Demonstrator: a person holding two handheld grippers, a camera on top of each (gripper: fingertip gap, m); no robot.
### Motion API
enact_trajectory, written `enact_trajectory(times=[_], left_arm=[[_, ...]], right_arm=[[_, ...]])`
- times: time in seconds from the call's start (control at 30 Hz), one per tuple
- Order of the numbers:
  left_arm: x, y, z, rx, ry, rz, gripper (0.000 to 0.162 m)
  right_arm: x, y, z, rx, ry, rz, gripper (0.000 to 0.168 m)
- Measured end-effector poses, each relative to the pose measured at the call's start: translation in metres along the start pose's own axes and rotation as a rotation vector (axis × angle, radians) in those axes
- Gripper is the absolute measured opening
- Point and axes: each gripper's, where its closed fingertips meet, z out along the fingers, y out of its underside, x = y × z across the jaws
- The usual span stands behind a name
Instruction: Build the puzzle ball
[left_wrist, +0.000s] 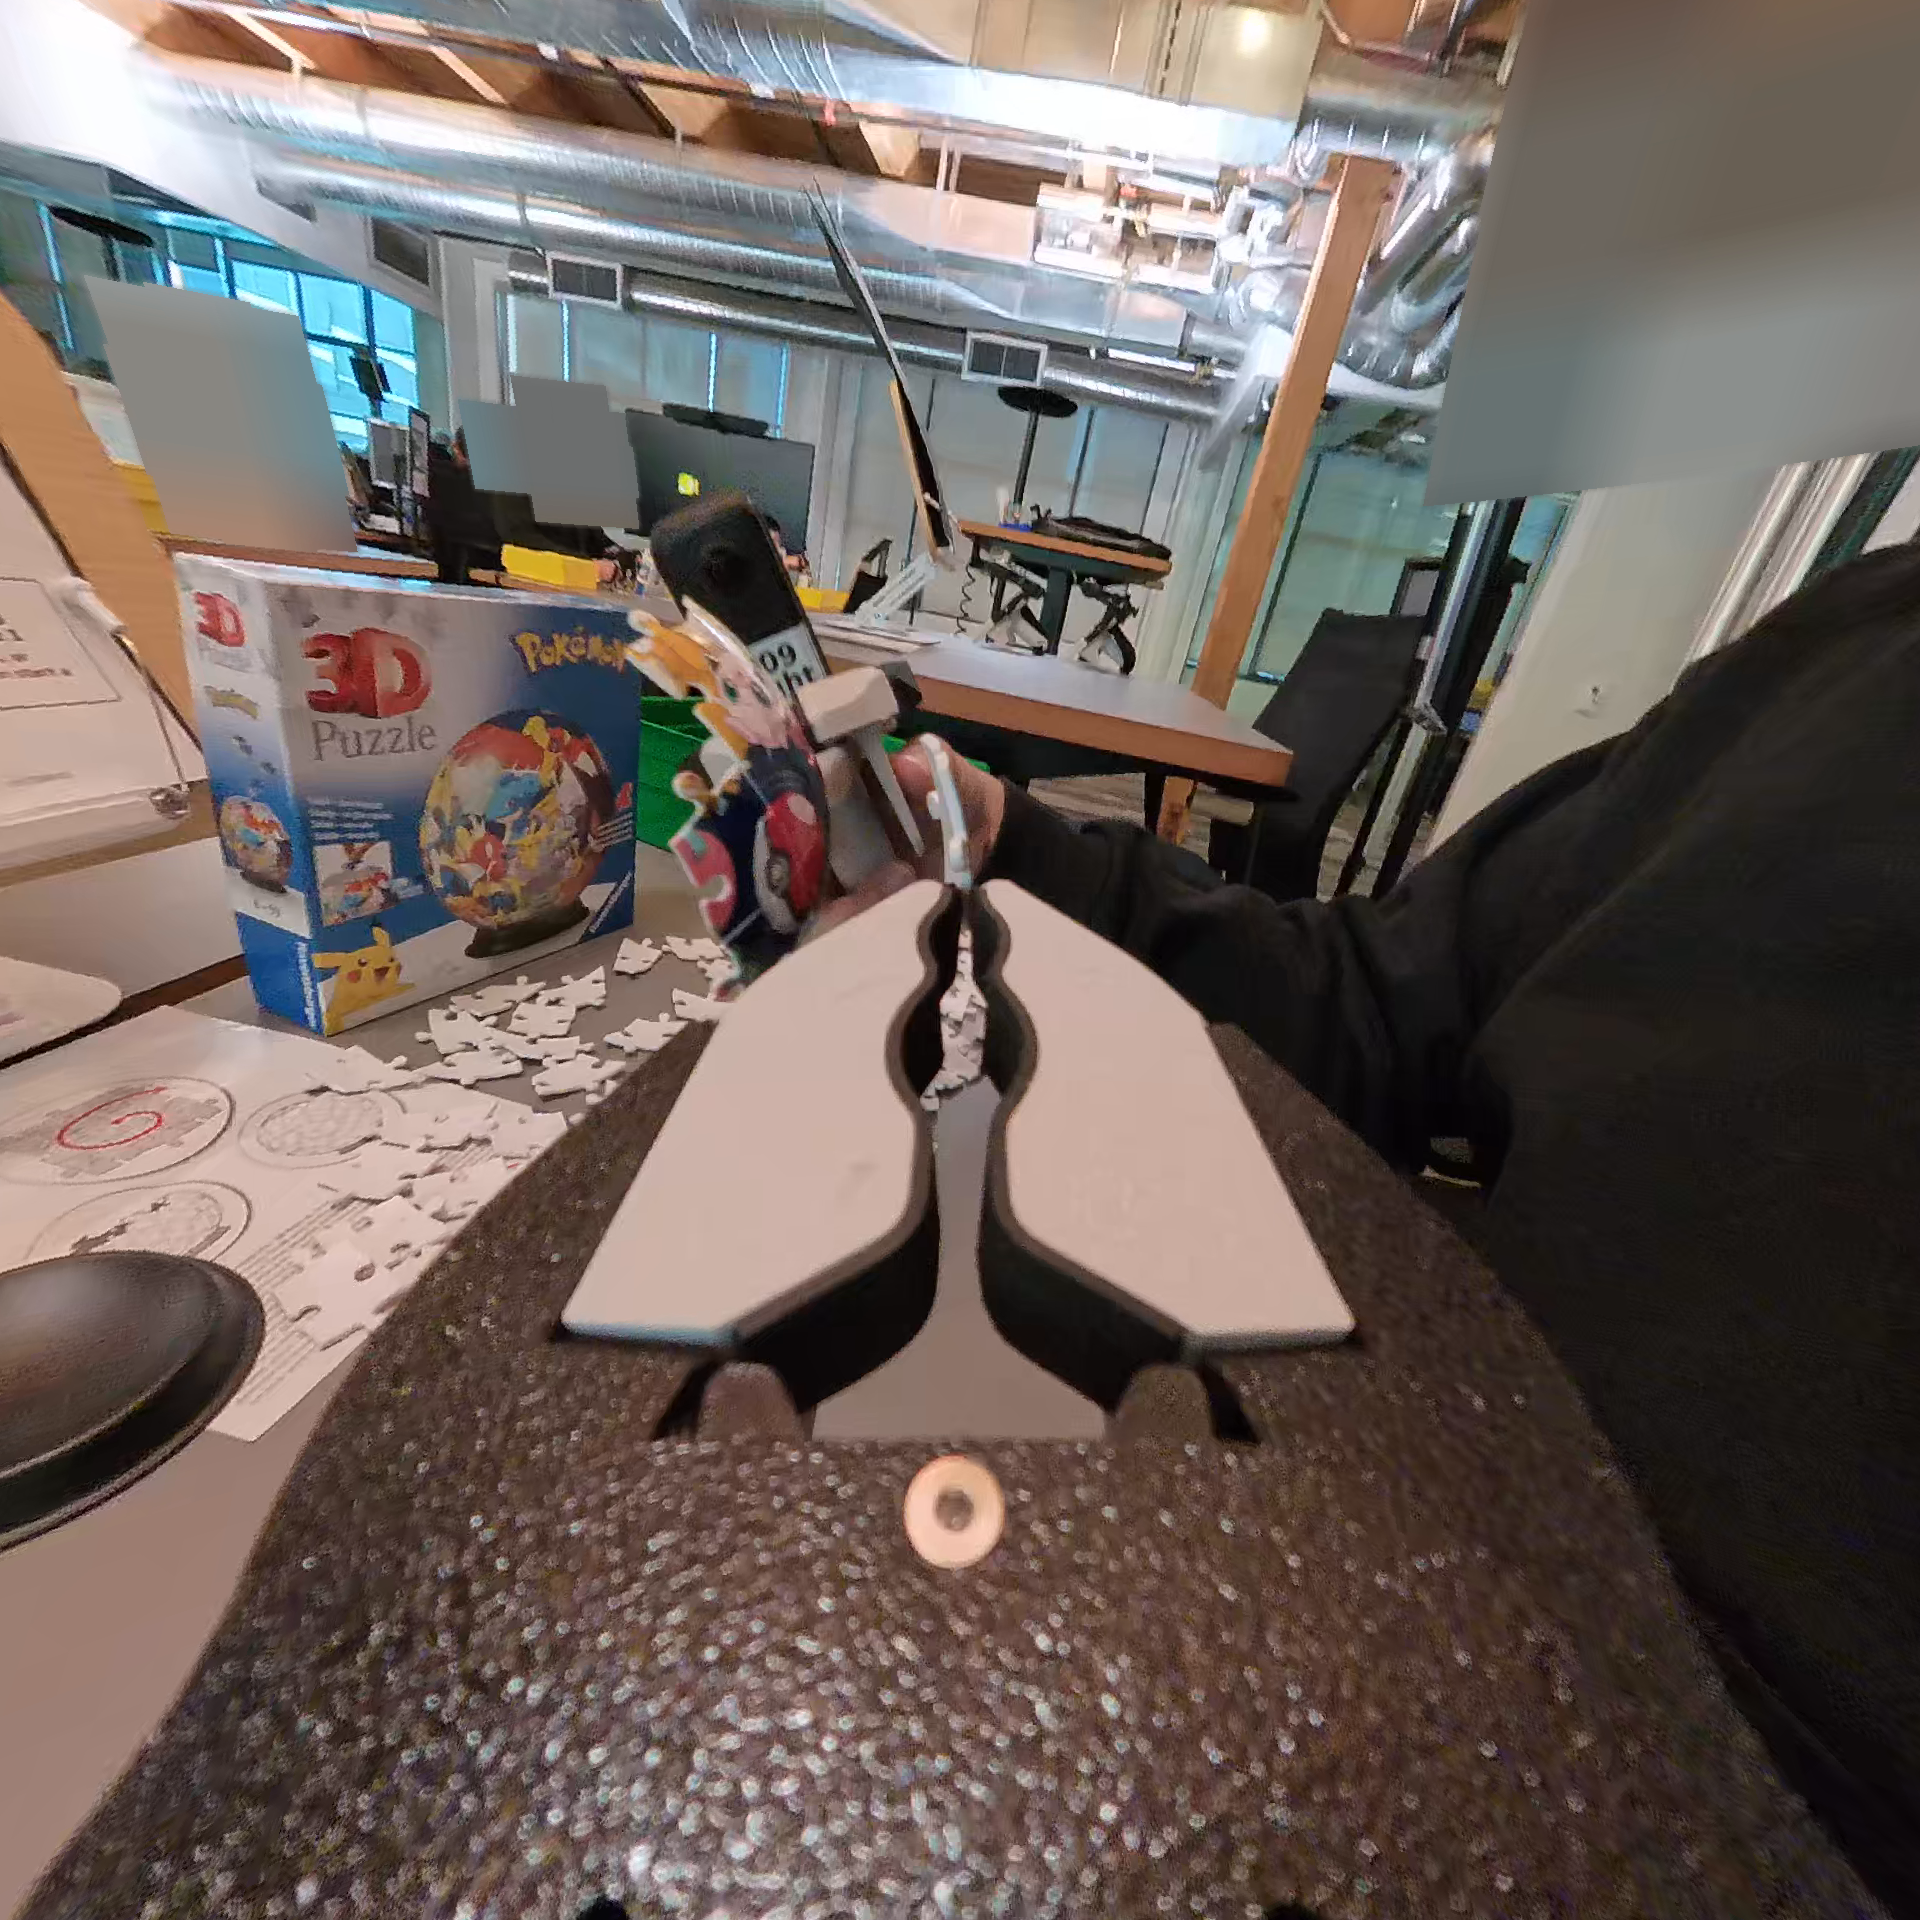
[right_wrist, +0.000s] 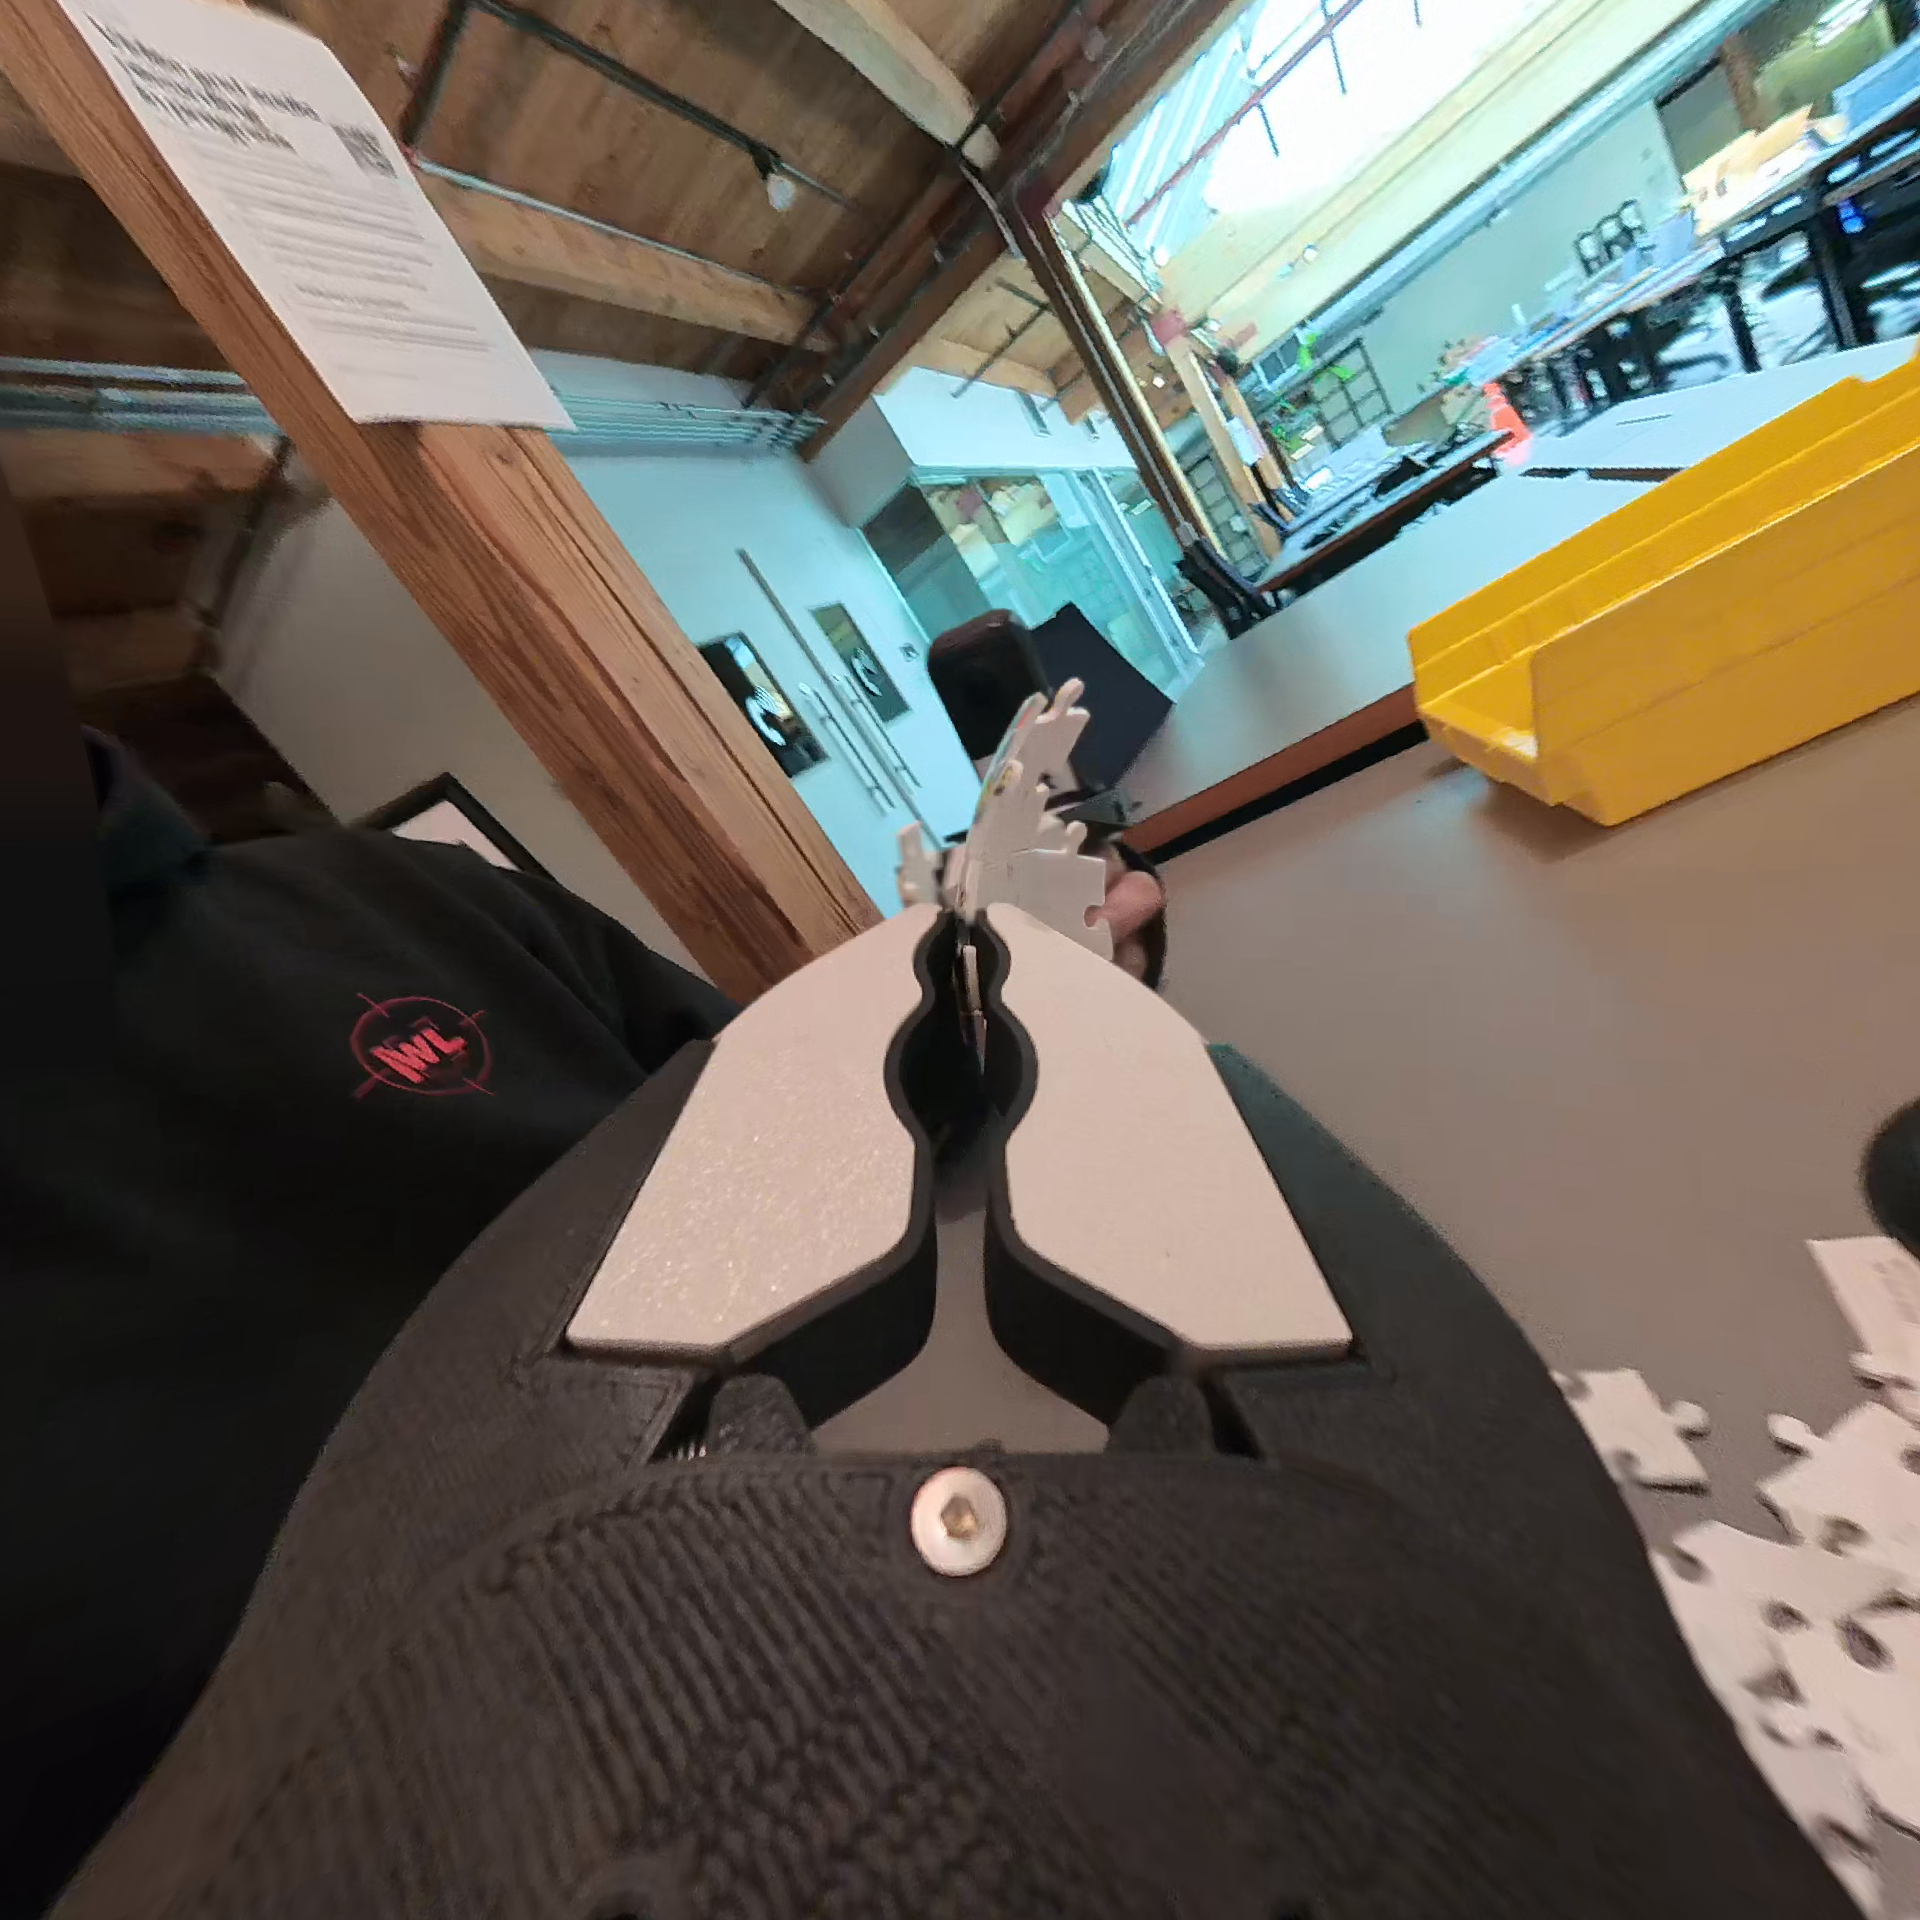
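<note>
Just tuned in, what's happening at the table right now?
A person is working on the puzzle ball with two handheld grippers, held up off the table. The left gripper is shut on a single piece, seen edge-on. The right gripper is shut on a partly joined curved section, its printed side visible in the left wrist view. The two are close together, but whether they touch is unclear. Loose pieces lie on the table near the puzzle box.
</note>
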Motion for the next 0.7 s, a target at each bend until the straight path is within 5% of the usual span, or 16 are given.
enact_trajectory(times=[0.13,0.33,0.7], left_arm=[[-0.028,0.026,-0.024,-0.136,-0.162,-0.113,0.001],[-0.053,0.122,-0.061,-0.62,-0.296,-0.347,0.001],[-0.066,0.149,-0.071,-0.724,-0.263,-0.436,0.001]], right_arm=[[0.004,0.017,0.003,0.006,-0.017,0.057,0.003],[-0.005,0.038,-0.004,0.101,-0.051,0.072,0.003],[-0.008,0.067,-0.004,0.276,-0.024,0.036,0.003]])
